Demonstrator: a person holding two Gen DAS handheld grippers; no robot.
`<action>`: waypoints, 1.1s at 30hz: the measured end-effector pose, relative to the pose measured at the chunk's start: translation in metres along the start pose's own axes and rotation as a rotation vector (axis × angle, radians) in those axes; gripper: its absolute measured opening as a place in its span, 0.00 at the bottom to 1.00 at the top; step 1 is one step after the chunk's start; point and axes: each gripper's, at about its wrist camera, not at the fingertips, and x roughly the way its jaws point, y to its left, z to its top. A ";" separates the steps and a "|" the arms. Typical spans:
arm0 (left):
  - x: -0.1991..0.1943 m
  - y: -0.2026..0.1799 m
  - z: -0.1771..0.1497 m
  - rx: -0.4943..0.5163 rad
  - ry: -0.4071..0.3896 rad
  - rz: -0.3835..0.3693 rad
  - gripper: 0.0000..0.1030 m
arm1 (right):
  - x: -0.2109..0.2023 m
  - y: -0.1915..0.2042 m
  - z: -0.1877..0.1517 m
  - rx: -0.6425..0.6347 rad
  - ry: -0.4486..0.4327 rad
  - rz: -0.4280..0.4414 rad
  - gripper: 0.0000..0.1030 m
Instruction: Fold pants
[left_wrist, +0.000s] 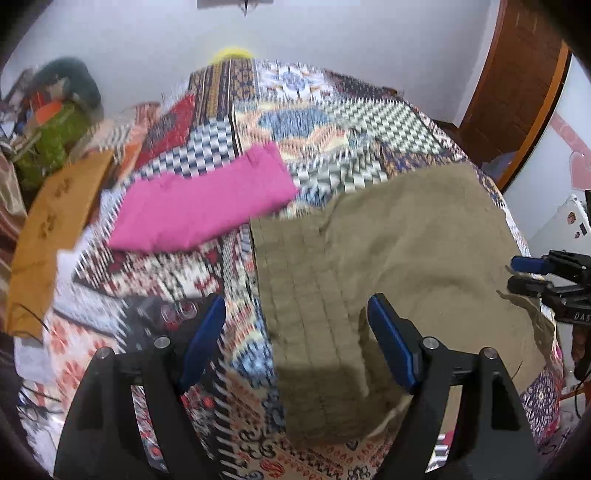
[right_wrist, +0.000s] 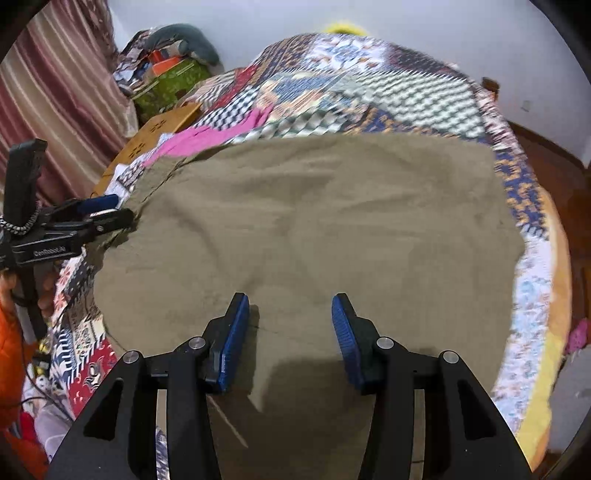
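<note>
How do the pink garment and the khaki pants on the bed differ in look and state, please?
The pink garment is bright magenta; the khaki pants are dull olive-tan. The pink garment lies folded into a compact oblong, while the khaki pants are spread wide with loose creases. The pink garment lies clear of both grippers; the khaki pants lie under the open left gripper and open right gripper. Both rest on the patterned bedspread.

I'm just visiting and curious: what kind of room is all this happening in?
Most likely a bedroom in a home. A bed with a patchwork quilt fills the view, khaki pants and a folded pink garment lie on it, and a wooden door stands nearby.
</note>
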 end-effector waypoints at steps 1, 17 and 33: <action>-0.001 0.001 0.005 0.002 -0.010 0.004 0.77 | -0.002 -0.004 0.003 0.003 -0.010 -0.012 0.43; 0.067 0.016 0.056 -0.012 0.075 0.022 0.77 | -0.009 -0.128 0.062 0.184 -0.137 -0.202 0.48; 0.099 0.014 0.057 -0.023 0.106 -0.037 0.56 | 0.063 -0.157 0.090 0.148 -0.079 -0.175 0.22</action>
